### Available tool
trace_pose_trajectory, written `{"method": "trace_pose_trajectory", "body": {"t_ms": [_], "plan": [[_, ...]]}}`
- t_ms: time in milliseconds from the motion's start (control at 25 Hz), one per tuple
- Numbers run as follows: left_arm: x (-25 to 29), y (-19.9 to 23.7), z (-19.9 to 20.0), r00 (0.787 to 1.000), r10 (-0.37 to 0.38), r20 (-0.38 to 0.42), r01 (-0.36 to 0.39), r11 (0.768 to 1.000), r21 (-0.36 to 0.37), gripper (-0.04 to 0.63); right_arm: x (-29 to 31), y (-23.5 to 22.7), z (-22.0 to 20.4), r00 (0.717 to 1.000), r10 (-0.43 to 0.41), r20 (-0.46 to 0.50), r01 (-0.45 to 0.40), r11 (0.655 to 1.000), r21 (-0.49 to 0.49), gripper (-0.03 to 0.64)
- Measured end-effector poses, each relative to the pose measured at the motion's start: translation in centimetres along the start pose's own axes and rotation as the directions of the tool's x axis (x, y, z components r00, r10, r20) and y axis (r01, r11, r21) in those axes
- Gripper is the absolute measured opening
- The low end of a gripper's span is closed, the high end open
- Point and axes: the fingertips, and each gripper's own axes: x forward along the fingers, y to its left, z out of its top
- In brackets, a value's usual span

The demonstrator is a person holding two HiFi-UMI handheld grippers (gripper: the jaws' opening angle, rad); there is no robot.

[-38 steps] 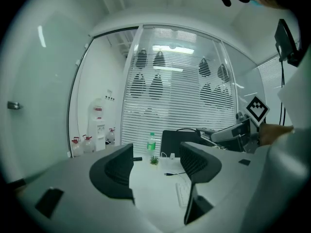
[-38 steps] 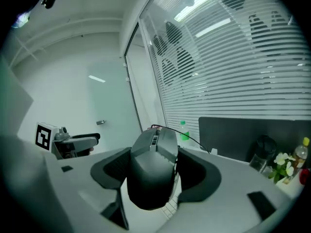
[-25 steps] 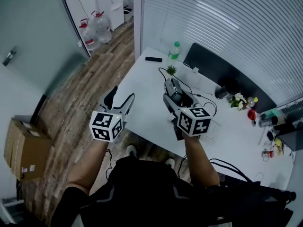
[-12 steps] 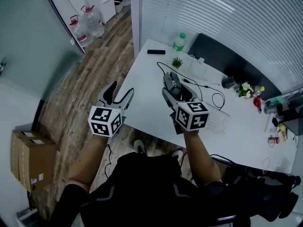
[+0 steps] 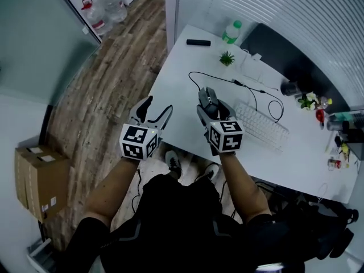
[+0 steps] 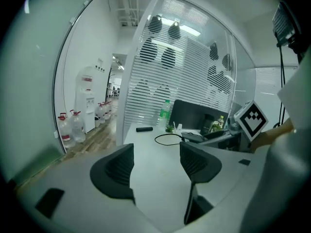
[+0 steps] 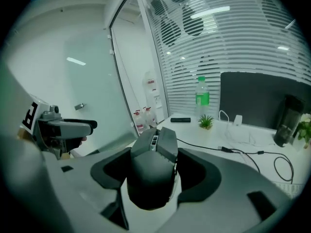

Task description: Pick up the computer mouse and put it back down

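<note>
our right gripper (image 7: 154, 174) has its jaws squeezed on the computer mouse (image 5: 209, 96), one jaw on each long side. the mouse is in the middle of the frame, over the white worktop (image 5: 182, 98). we cannot tell if it touches. our left gripper (image 6: 156, 168) has its jaws wide apart with nothing in them. we think the mouse is light, hard and a bit slippery, so its long sides are the best hold. its cable (image 7: 204, 145) may tug.
</note>
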Motion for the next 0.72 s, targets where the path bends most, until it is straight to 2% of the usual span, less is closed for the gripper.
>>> {"method": "trace_pose_trajectory", "body": {"t_ms": [120, 320, 400, 520, 720], "plan": [[0.9, -0.4, -2.3, 0.999, -0.032, -0.027, 0.032, 0.999, 0.001, 0.310, 1.6, -0.4, -2.9, 0.999, -0.008, -0.047, 0.008, 1.000, -0.011, 0.290], [2.8, -0.2, -6.4, 0.996, -0.022, -0.092, 0.022, 1.000, -0.008, 0.310, 3.8, -1.9, -6.8, 0.993, -0.041, -0.108, 0.042, 0.999, 0.006, 0.290], [3.3, -0.5, -7.9, 0.994, -0.042, -0.105, 0.041, 0.999, -0.012, 0.310, 4.4, -2.2, -8.4, 0.989, -0.055, -0.139, 0.055, 0.998, -0.008, 0.290], [4.0, -0.5, -9.6, 0.988, -0.069, -0.138, 0.070, 0.998, 0.005, 0.310, 5.6, -2.2, -9.6, 0.987, -0.052, -0.150, 0.049, 0.999, -0.022, 0.290], [5.7, -0.3, -10.9, 0.987, -0.053, -0.154, 0.050, 0.999, -0.021, 0.310, 6.7, -3.5, -10.3, 0.985, -0.078, -0.153, 0.078, 0.997, -0.007, 0.290]]}}
